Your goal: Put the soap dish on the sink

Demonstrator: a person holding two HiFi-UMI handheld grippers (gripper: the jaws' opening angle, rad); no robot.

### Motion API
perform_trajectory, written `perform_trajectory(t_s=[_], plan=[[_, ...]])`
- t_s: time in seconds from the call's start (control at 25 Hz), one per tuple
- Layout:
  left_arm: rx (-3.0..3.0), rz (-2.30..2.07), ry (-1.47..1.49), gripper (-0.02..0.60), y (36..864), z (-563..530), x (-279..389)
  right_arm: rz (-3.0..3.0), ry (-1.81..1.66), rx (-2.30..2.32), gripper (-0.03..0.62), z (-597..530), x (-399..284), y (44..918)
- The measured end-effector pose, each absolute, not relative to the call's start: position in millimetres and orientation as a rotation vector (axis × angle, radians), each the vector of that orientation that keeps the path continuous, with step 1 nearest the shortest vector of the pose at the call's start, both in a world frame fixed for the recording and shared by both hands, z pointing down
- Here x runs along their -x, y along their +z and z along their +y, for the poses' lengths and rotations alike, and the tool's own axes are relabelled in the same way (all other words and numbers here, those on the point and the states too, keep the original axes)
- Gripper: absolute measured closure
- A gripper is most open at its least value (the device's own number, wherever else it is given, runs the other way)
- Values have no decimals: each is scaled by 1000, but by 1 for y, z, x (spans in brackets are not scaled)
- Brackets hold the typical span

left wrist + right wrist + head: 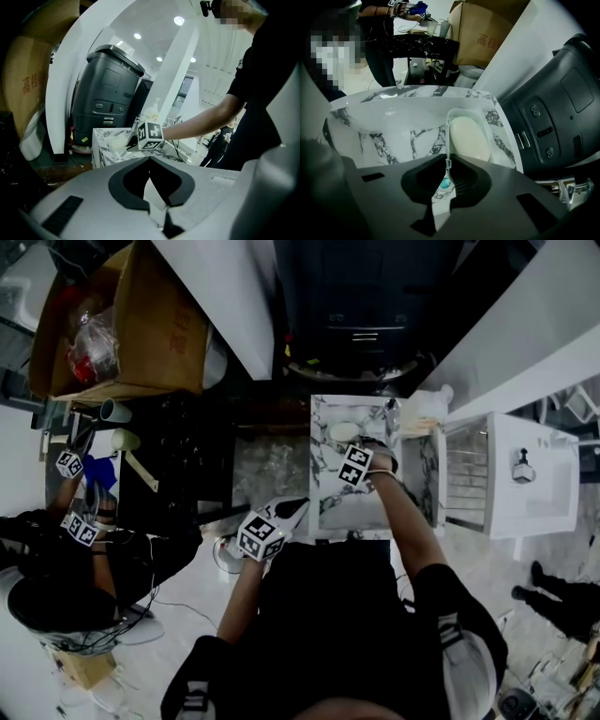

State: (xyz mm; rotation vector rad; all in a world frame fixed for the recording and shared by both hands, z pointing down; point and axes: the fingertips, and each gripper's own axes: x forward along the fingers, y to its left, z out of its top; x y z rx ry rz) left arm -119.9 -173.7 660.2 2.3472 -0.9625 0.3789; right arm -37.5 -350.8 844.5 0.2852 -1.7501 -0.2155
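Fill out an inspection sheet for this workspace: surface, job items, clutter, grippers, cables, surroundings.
Surface: marble sink, white with dark veins.
Job's things: soap dish holding a pale soap bar, at the sink's far edge; cannot tell whether it already rests there.
Clutter: two cups on the dark table at left.
Grippers: right gripper shut on the soap dish's rim; left gripper shut, empty, off the sink's near-left corner.
Cables: loose cables on the floor at left.
Surroundings: cardboard box, black machine, white cabinet, a second person with grippers.
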Motion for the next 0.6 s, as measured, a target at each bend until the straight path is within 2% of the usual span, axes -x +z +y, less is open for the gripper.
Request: perform_trajectory(t_s=[0.6], plan=[[-2311, -989, 377, 583, 662, -168, 122, -1782, -255, -399, 552, -374, 56, 840]])
